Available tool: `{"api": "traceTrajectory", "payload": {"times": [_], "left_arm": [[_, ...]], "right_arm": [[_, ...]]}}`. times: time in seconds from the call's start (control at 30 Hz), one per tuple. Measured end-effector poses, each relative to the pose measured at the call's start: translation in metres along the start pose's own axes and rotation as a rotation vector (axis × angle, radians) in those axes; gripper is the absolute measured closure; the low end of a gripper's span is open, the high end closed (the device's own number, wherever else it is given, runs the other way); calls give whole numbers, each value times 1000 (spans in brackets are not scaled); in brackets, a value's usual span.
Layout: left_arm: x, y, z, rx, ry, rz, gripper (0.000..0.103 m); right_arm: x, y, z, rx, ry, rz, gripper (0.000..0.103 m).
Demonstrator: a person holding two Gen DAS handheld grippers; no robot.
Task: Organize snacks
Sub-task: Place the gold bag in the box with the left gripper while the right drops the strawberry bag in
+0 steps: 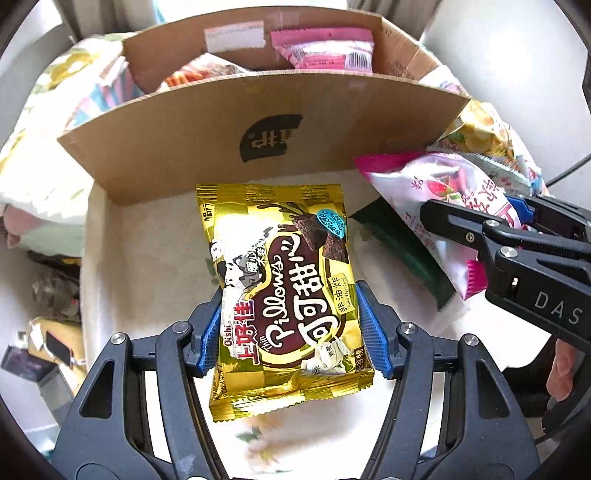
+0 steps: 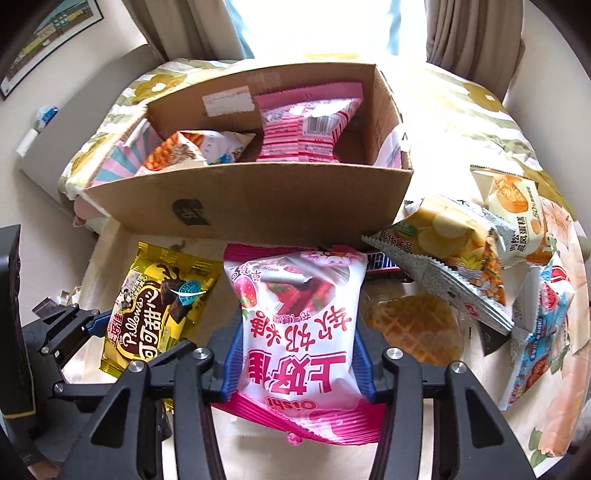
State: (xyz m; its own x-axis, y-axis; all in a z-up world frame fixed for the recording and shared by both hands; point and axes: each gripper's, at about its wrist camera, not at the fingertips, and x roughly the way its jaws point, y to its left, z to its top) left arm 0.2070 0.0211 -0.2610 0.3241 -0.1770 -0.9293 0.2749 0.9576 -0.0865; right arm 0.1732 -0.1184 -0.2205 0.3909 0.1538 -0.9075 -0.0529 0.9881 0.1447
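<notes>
— Packets first: what have you got hold of?

— My left gripper has its blue pads pressed on both sides of a gold cocoa packet, near the front wall of the cardboard box. My right gripper is closed on a pink-and-white strawberry packet, just right of the gold one and also in front of the box.

— What are they over?

— A flowered tablecloth on a table, pale with yellow and green blooms. Far behind the box stand curtains and a bright window; a framed picture hangs on the far left wall.

— Anything you can't make out?

— A chocolate bar is mostly hidden behind my strawberry packet, and I read only part of its lettering. A waffle in a clear wrapper lies right of my right gripper, and its near edge is cut off by one finger. In the box a pink striped packet stands upright; the ones lying left of it overlap, so I can't count them surely.

— And outside the box?

— Two held packets, one bar, one waffle, one crisp bag, one cake packet and one blue-and-white packet at the right.
</notes>
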Motion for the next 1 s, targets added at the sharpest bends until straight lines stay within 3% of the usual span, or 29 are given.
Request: {"api": "traceTrajectory", "payload": {"times": [0.27,0.5,0.8,1.0], "left_arm": [[-59,-11,-17,-62,-96,51,43],[-109,-13,-10,-131,-190,93,43],[-139,-3,43,-146,-276,100,43],[-120,26,108,-129,-265,69,43]], "right_arm": [[-44,-3,-4,-59,-64,56,59],[-81,-9,2,-112,-126,102,59],[-107,-11,26,-125,-193,122,59],[-104,-9,52,-92,-213,102,59]]}}
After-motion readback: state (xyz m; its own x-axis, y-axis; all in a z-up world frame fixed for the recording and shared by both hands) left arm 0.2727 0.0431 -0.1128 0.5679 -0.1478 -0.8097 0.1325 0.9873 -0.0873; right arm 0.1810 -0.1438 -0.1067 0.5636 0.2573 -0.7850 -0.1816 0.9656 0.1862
